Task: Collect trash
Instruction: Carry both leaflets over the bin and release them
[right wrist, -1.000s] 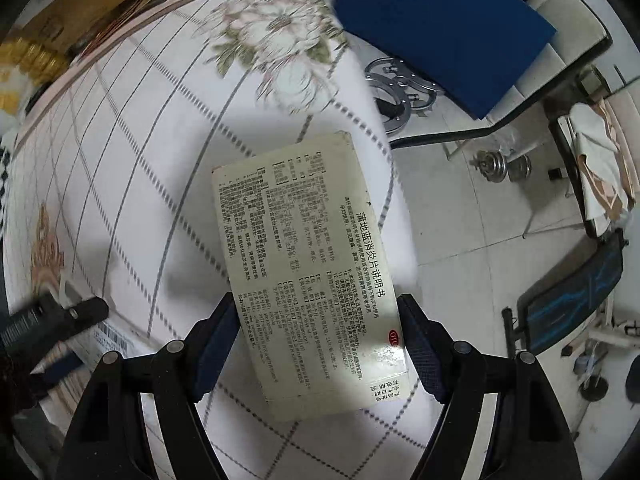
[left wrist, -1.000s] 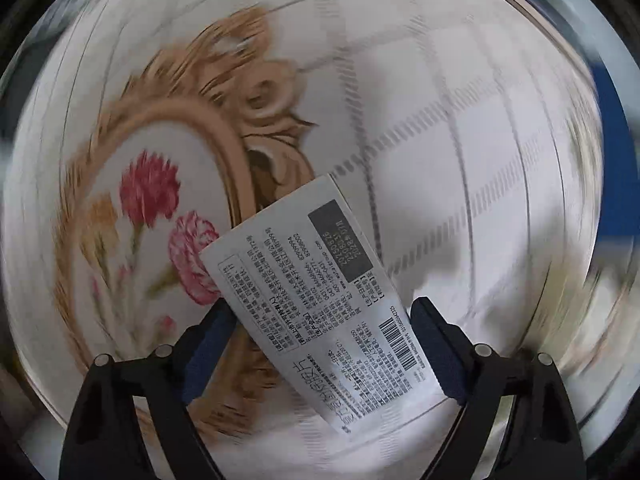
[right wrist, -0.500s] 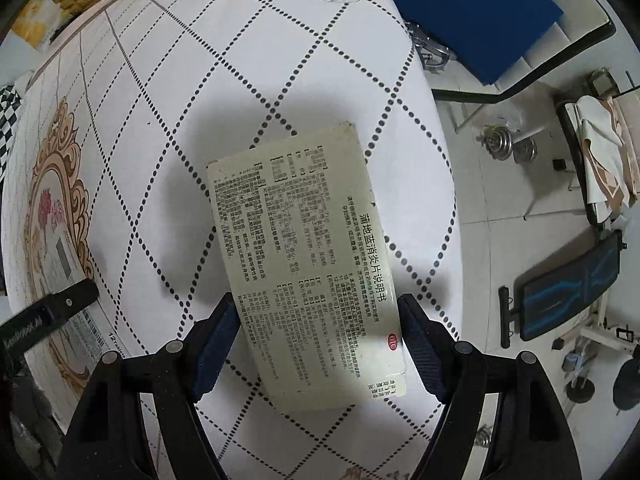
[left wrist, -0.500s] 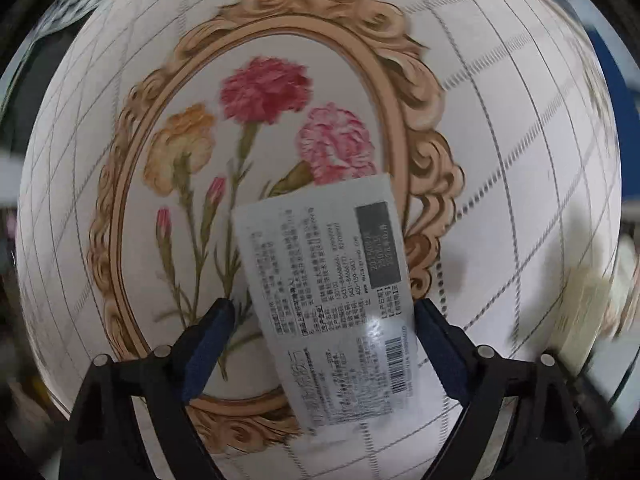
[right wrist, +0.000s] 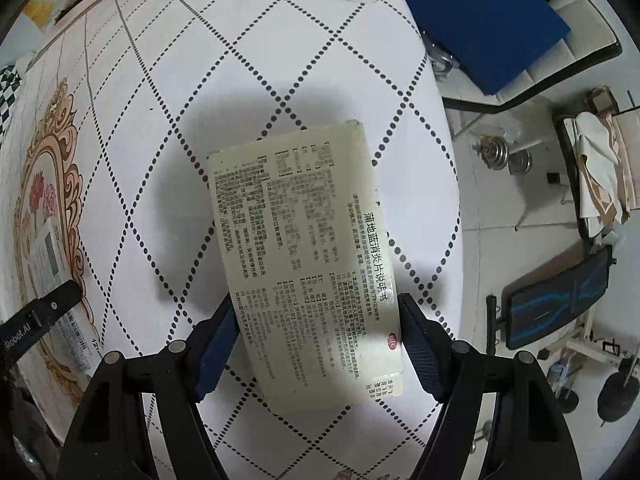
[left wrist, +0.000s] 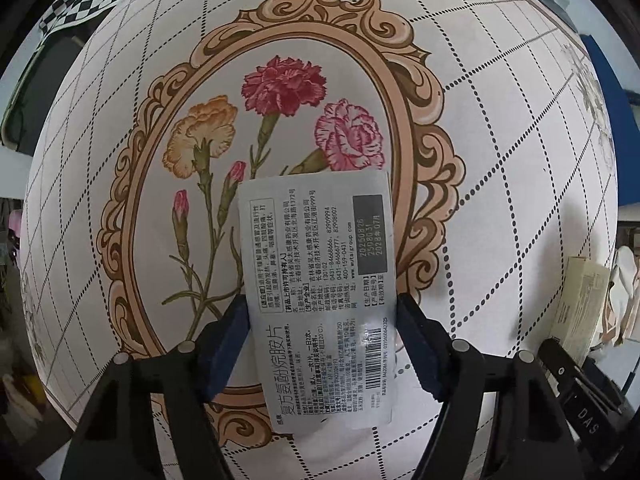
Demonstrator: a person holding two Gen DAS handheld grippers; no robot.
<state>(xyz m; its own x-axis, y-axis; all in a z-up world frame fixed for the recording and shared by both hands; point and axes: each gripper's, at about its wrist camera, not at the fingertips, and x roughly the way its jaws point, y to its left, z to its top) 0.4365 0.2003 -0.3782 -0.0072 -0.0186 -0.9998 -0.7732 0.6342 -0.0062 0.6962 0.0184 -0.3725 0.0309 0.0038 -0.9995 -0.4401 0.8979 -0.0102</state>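
Observation:
My left gripper (left wrist: 320, 344) is shut on a flat grey-white medicine box (left wrist: 320, 280) with black print and a barcode, held above the flowered oval of the tablecloth (left wrist: 500, 120). My right gripper (right wrist: 318, 344) is shut on a yellowish folded leaflet (right wrist: 304, 256) with printed text, held above the dotted-diamond cloth near the table's right edge. The grey box and the left gripper show at the left edge of the right wrist view (right wrist: 48, 248). The leaflet shows at the right edge of the left wrist view (left wrist: 580, 300).
The table (right wrist: 200, 100) is round with a white patterned cloth. A blue-seated chair (right wrist: 480, 20) stands beyond its far right edge. Dumbbell plates (right wrist: 504, 156), a cloth-draped rack (right wrist: 600, 172) and a black bench (right wrist: 560, 296) stand on the tiled floor to the right.
Both grippers have risen and drawn back from the table with their items held. The left view has swung so the whole flowered oval shows. The grips have not changed.

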